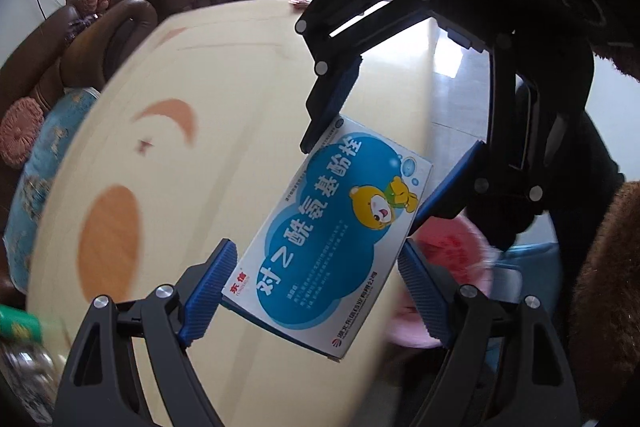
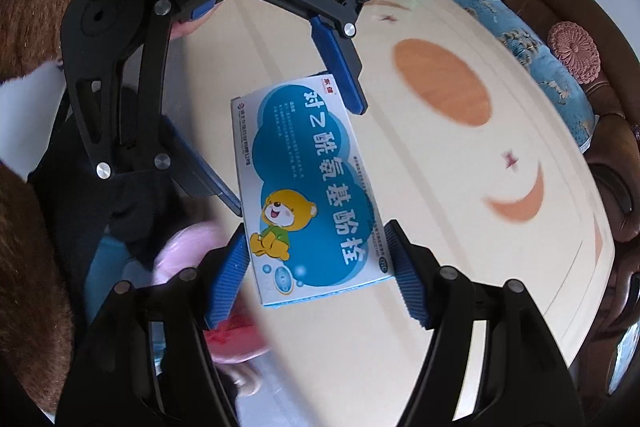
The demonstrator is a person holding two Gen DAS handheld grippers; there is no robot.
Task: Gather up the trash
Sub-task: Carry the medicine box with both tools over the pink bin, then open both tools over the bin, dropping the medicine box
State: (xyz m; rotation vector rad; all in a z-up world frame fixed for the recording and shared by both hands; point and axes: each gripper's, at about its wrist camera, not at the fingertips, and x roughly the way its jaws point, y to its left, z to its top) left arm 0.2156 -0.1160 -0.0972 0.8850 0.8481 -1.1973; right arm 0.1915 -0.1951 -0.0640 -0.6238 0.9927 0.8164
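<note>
Table [image 1: 224,131]: pale wood w/ orange shapes, under the box.
Box [image 1: 340,235]: blue-white medicine carton w/ bear, lifted above table.
Left tool [image 1: 316,277]: pinched one end of box.
Right tool [image 2: 320,269]: pinched other end.

Each fisheye camera sits on its own gripper, looking steeply down along the fingers [image 1: 208,291] at the tabletop [image 1: 224,75] from close by. They face each other from opposite ends, sharing the blue-and-white box [image 1: 340,227] and tabletop.
</note>
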